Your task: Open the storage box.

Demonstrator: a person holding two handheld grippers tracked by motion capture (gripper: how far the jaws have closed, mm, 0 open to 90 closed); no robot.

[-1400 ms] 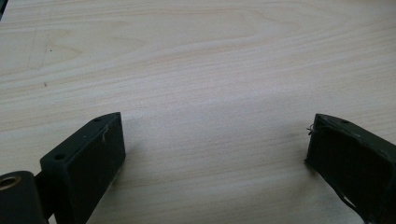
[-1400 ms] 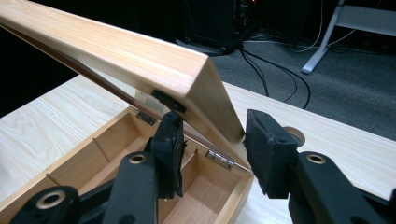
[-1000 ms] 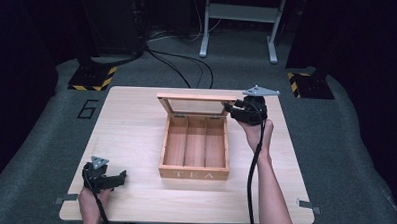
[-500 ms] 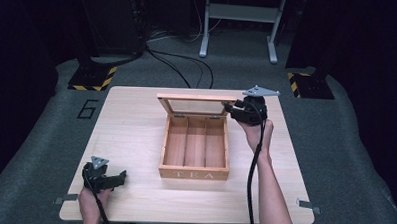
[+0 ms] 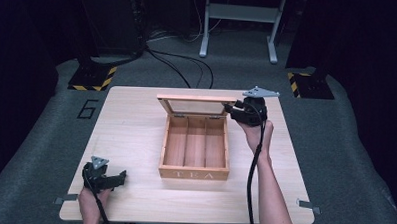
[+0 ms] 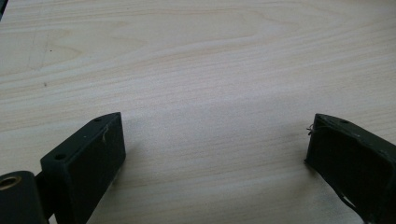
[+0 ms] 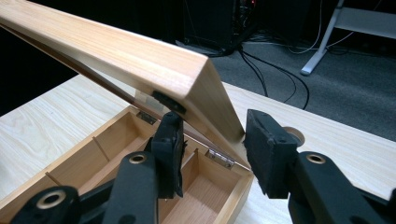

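A wooden tea box (image 5: 194, 148) sits near the middle of a pale wooden table (image 5: 131, 129), seen from above. The word TEA is marked on the box's front wall, the side nearest the person. Inside, two thin dividers split it into three long compartments, and all three show bare wood.

The box's lid (image 5: 196, 105), a wooden frame around a clear pane, stands raised off the box's far edge, hinged along the back. The right claw (image 5: 235, 112) is at the lid's right end, just beyond the box's back right corner, with the person's right hand (image 5: 258, 131) and forearm reaching up along the box's right side. In the right gripper view the lid's wooden side rail (image 7: 205, 88) passes between the two black jaws; the left jaw presses the rail's inner face and the right jaw sits against its outer face, so the claw is clamped on the lid.

The left claw (image 5: 118, 178) rests on the table well to the left of the box, nearer the person than the box's front wall, held in the left hand (image 5: 91, 201). In the left gripper view its two jaws stand wide apart above bare wood grain, with nothing between them.

Compared with the frames from a second and half a second ago, nothing differs: the lid stands at the same angle, the box is in the same spot, and both hands and claws keep their places.
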